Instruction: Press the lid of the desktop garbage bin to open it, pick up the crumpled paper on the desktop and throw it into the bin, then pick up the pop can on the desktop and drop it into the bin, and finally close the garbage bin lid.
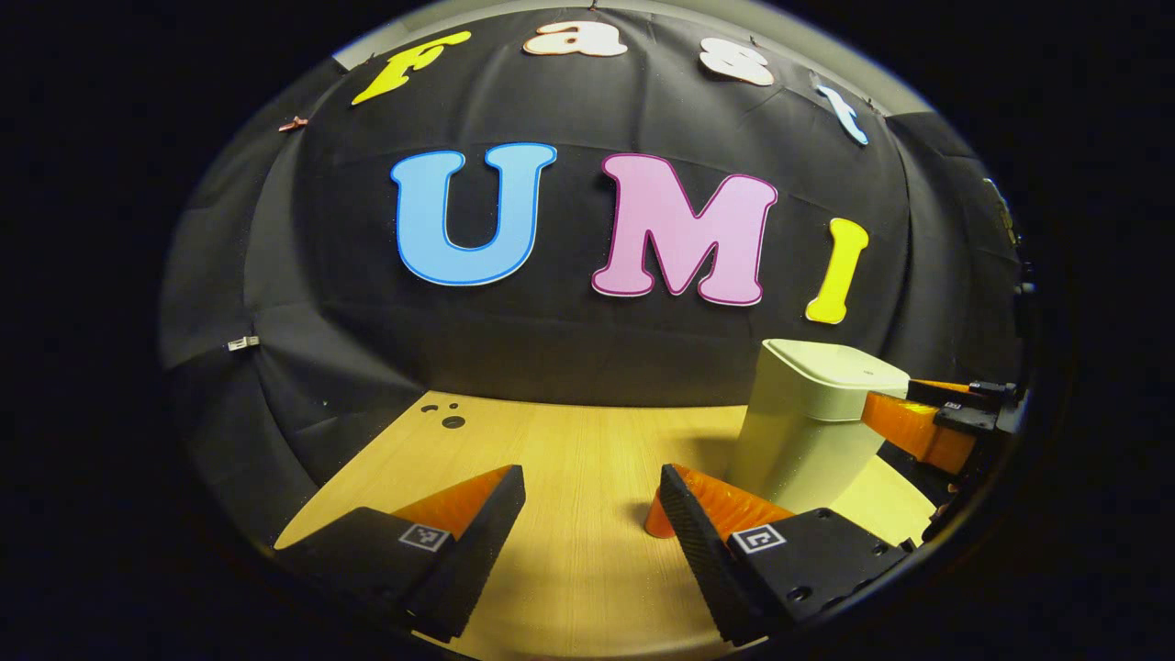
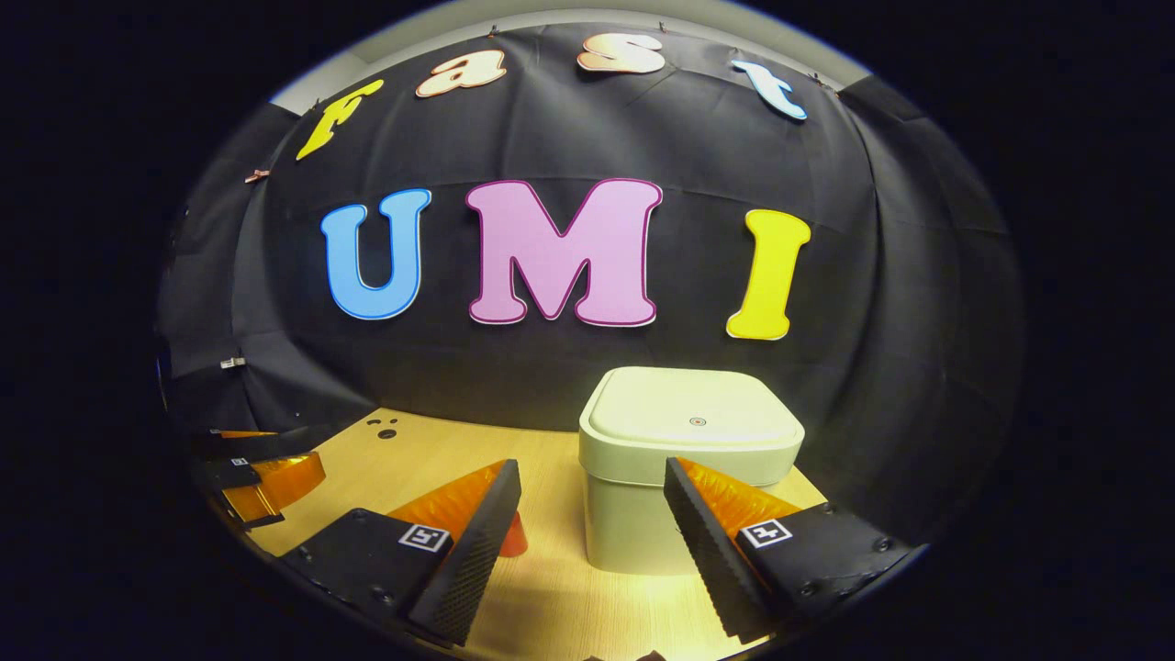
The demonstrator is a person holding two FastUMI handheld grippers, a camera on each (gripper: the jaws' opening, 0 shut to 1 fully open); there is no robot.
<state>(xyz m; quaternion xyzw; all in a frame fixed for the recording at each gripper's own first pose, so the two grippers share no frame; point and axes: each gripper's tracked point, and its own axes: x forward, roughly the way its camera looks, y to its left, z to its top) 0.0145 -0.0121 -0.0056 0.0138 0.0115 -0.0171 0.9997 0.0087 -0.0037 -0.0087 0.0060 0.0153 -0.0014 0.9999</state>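
The garbage bin [image 2: 688, 459], a pale squarish box with rounded corners, stands on the wooden worktop [image 2: 551, 606] near its far edge, close to the black cloth wall; its lid [image 2: 690, 413] lies flat and closed on top, with a small round mark near the middle. In the right gripper view the bin sits straight ahead, and the right hand-held gripper [image 2: 592, 514] is released, its fingers spread wide with nothing between them; the bin's front face shows through the gap, apart from both fingers. In the left gripper view the same bin [image 1: 812, 431] appears toward the right side of the worktop [image 1: 578, 551], and the left hand-held gripper [image 1: 592, 519] is likewise released, its fingers parted over bare wood and grasping nothing. Beyond the bin in that view, the other hand-held gripper reaches in from the right edge, level with the bin's upper part; whether it touches the bin cannot be told. A few small dark holes [image 1: 448, 415] mark the worktop near its far left corner.
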